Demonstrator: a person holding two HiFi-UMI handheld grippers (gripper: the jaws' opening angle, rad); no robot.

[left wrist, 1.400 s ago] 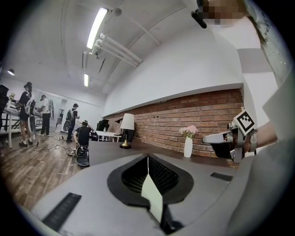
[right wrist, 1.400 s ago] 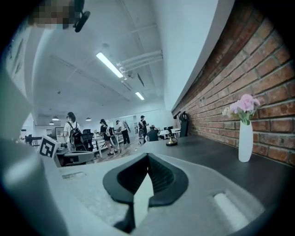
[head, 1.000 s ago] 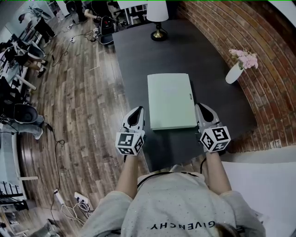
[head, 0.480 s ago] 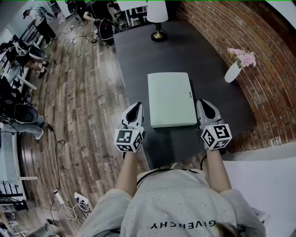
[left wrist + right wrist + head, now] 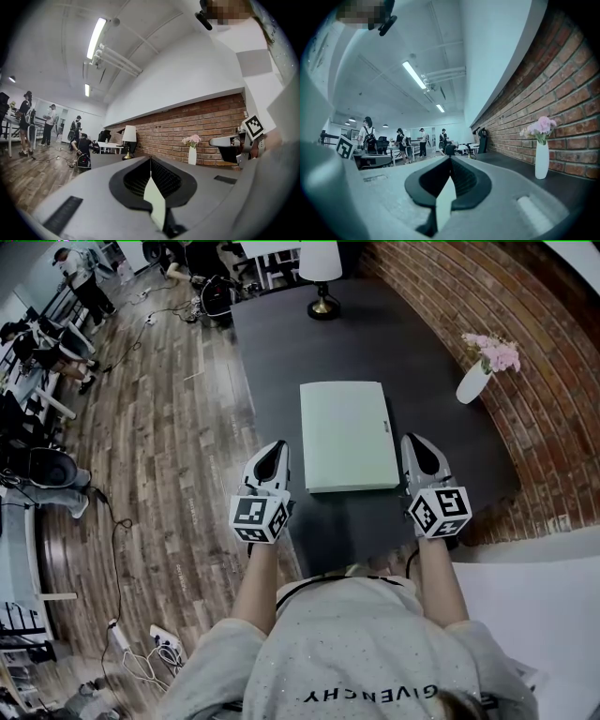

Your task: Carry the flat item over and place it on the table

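Flat item, look: a pale mint-green, thin rectangular slab (image 5: 347, 435) with rounded corners and a plain smooth top. There is one small dark mark on its right-hand long edge.
Flat item, place: it lies flat on the dark grey counter (image 5: 375, 343), in the middle of the head view and nearer the counter's lower end than its upper end.
Flat item, heading: its long axis runs up and down the frame. One short edge faces the person at the bottom and the other faces the top, and its long sides run about parallel to the counter's.
Left claw (image 5: 272, 460): jaws pressed together with nothing between them. It points up the frame, just beside the slab's lower left corner and apart from it, at the counter's left edge.
Right claw (image 5: 417, 454): jaws also together and empty. It points the same way, just beside the slab's lower right corner, not touching it.
Far end of counter: a table lamp with a white shade and brass foot (image 5: 321, 277) stands at the top of the frame.
Right side of counter: a white vase of pink flowers (image 5: 473, 382) stands close to the red brick wall (image 5: 553, 409), well apart from the slab.
Left of frame: brown wood-plank floor (image 5: 159, 446), with people at desks in the upper left corner.
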